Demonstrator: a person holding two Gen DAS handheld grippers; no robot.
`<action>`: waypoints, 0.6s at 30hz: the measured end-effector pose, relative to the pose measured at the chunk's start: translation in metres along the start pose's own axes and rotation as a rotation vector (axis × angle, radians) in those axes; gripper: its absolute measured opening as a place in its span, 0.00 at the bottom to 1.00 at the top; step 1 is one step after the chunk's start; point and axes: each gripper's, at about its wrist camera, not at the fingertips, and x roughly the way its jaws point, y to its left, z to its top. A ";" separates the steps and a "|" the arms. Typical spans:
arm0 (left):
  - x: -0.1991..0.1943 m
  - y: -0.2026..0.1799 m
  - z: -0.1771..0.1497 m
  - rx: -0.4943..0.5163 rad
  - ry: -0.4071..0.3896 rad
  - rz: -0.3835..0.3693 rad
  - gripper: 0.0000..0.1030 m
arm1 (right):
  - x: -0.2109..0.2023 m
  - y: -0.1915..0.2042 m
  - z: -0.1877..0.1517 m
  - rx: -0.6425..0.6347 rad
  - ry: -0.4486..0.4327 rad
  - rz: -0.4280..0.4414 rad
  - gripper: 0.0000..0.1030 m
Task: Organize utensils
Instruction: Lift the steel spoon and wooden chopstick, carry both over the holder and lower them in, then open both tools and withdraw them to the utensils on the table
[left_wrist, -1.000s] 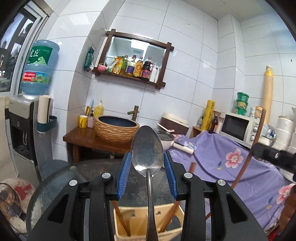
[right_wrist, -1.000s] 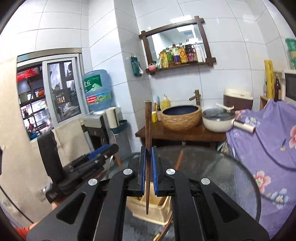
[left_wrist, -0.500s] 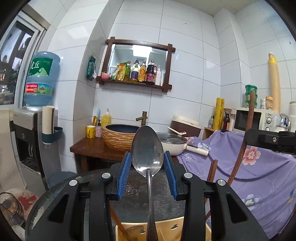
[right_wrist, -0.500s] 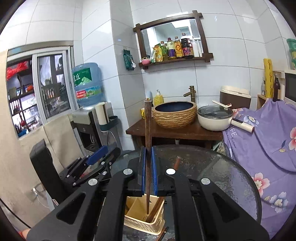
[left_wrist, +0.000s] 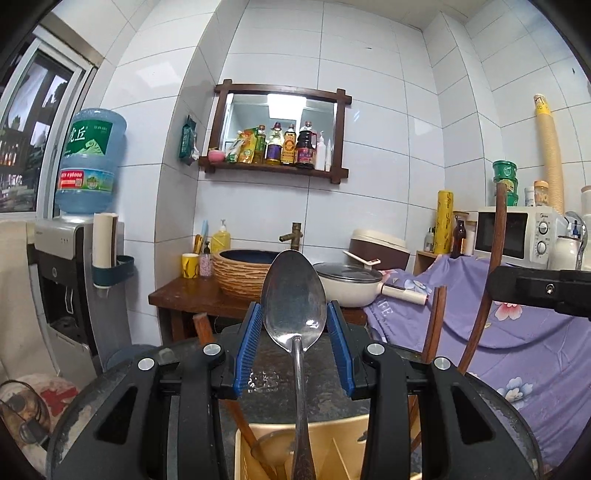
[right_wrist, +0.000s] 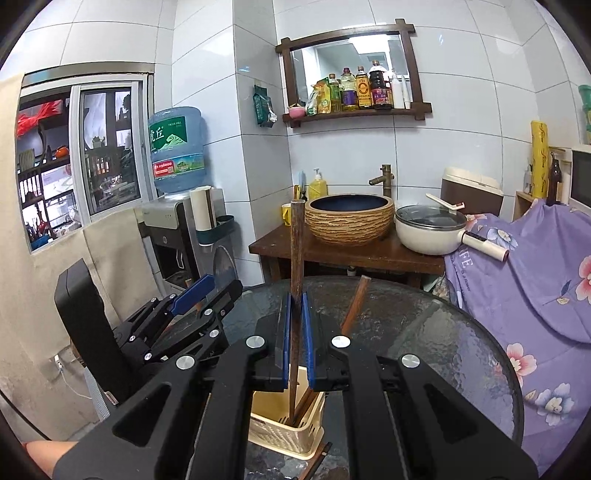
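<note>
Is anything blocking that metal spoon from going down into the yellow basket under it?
Nothing visible blocks it. The spoon, gripped at the bowl by the left tool, hangs handle-down with its lower end already at the basket opening. A wooden ladle and chopsticks stand in the basket, but beside the handle, not under it.

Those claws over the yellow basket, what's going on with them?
A person is sorting utensils with two hand-held claws. The left claw grips a metal spoon by its bowl, handle hanging into the yellow basket. The right claw is clamped on a wooden chopstick, its lower tip already inside the same basket on the glass table.
</note>
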 end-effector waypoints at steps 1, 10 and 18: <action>-0.002 0.001 -0.002 -0.002 -0.001 0.000 0.35 | 0.000 -0.001 -0.002 0.000 0.002 0.002 0.07; -0.017 0.007 -0.026 -0.003 0.040 -0.030 0.35 | 0.003 -0.014 -0.029 0.065 0.042 0.021 0.07; -0.020 0.009 -0.040 0.008 0.090 -0.053 0.35 | 0.012 -0.020 -0.046 0.102 0.089 0.036 0.07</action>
